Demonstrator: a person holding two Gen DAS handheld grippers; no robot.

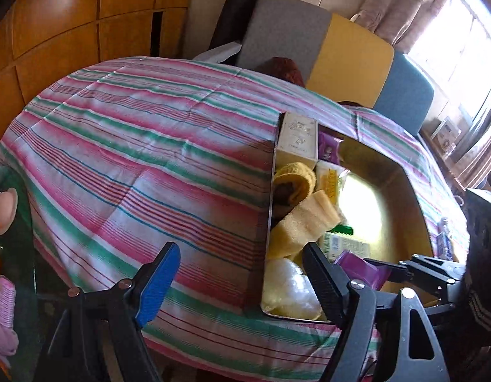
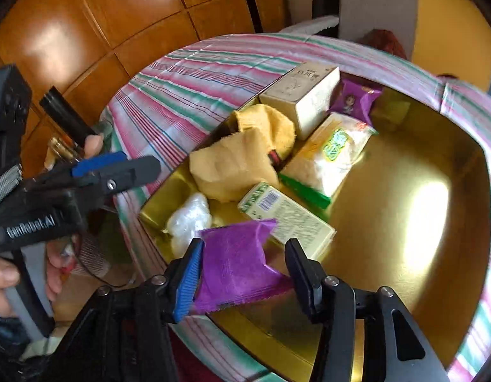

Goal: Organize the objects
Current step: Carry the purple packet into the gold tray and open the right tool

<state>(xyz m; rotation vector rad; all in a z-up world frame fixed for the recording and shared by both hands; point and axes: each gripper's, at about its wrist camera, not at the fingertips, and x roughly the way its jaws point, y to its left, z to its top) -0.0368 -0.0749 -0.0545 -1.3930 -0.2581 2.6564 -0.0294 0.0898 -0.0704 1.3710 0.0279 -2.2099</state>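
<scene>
Hovering over the near edge of the gold-lined rectangular tray (image 2: 404,222), your right gripper (image 2: 245,273) has its fingers spread, and the purple crinkle-edged snack packet (image 2: 236,267) sits between them, touching the blue left pad; you cannot tell whether the black right pad reaches it. That tray rests on the tabletop under a pink, green and white striped cloth (image 1: 134,146). Inside it, toward the left and far side, lie a yellow folded towel (image 2: 236,165), a cream upright box (image 2: 309,95), a second purple packet (image 2: 353,98), a white and green bag (image 2: 331,156), a pale green printed carton (image 2: 287,216) and a crumpled clear plastic wrap (image 2: 188,216). Your left gripper (image 1: 239,273) hangs at the tray's near left corner, fingers wide apart and holding nothing.
</scene>
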